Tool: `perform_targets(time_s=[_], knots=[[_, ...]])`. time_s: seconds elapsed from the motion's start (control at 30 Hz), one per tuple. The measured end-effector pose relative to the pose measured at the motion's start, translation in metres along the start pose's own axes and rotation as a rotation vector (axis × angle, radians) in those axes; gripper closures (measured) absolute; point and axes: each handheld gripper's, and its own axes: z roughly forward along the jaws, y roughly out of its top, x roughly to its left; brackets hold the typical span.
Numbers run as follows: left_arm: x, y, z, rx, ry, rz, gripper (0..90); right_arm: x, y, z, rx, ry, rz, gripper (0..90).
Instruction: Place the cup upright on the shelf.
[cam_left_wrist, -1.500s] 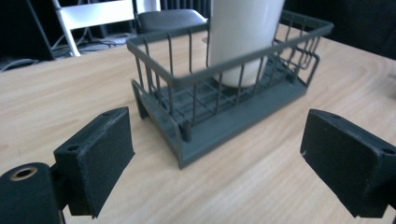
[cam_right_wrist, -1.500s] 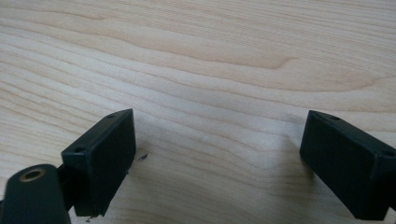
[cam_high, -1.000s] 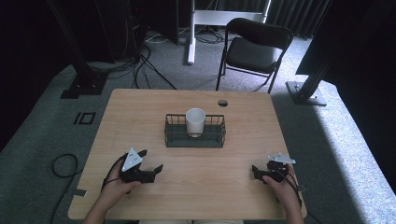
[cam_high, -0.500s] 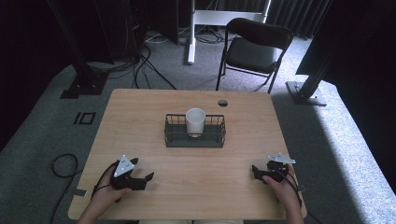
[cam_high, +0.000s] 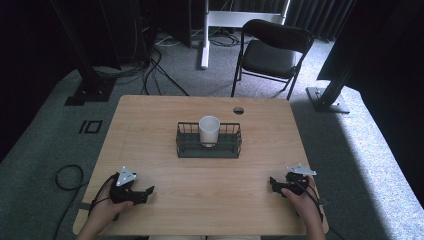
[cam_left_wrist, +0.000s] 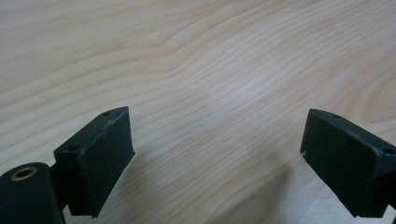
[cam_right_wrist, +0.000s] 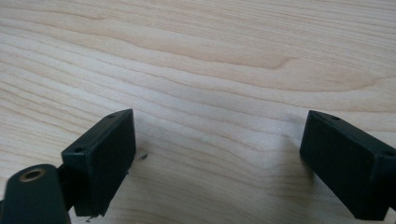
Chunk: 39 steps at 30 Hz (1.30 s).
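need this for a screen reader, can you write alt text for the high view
A white cup stands in a black wire basket at the middle of a wooden table. Near the table's front edge, hands hold the open left gripper and the right gripper. A black chair stands beyond the table.

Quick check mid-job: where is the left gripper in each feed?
High view: the left gripper is at bottom left, held low over the table near its front edge, jaws pointing right.
Left gripper view: the left gripper rises from the bottom corners, jaws wide apart over wood.
Right gripper view: the right gripper, jaws open, is over the same wood.
Shared landmark: the table's pale wood grain.
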Motion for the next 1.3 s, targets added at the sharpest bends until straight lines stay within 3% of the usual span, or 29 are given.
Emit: perform_targets(time_s=[0.1, 0.13, 0.47, 0.6, 0.67, 1.3], knots=[[0.003, -0.001, -0.001, 0.015, 0.025, -0.008, 9.9, 0.000, 0.000, 0.000, 0.000, 0.000, 0.000, 10.2], [0.005, -0.002, -0.001, 0.043, 0.046, -0.032, 9.9, 0.000, 0.000, 0.000, 0.000, 0.000, 0.000, 10.2], [0.016, -0.005, -0.004, 0.053, 0.175, -0.120, 9.8, 0.000, 0.000, 0.000, 0.000, 0.000, 0.000, 10.2], [0.022, -0.007, -0.005, 0.046, 0.297, -0.247, 9.8, 0.000, 0.000, 0.000, 0.000, 0.000, 0.000, 10.2], [0.023, -0.007, -0.006, 0.044, 0.321, -0.272, 9.8, 0.000, 0.000, 0.000, 0.000, 0.000, 0.000, 10.2], [0.022, -0.005, -0.004, 0.042, 0.346, -0.298, 9.8, 0.000, 0.000, 0.000, 0.001, 0.000, 0.000, 10.2]])
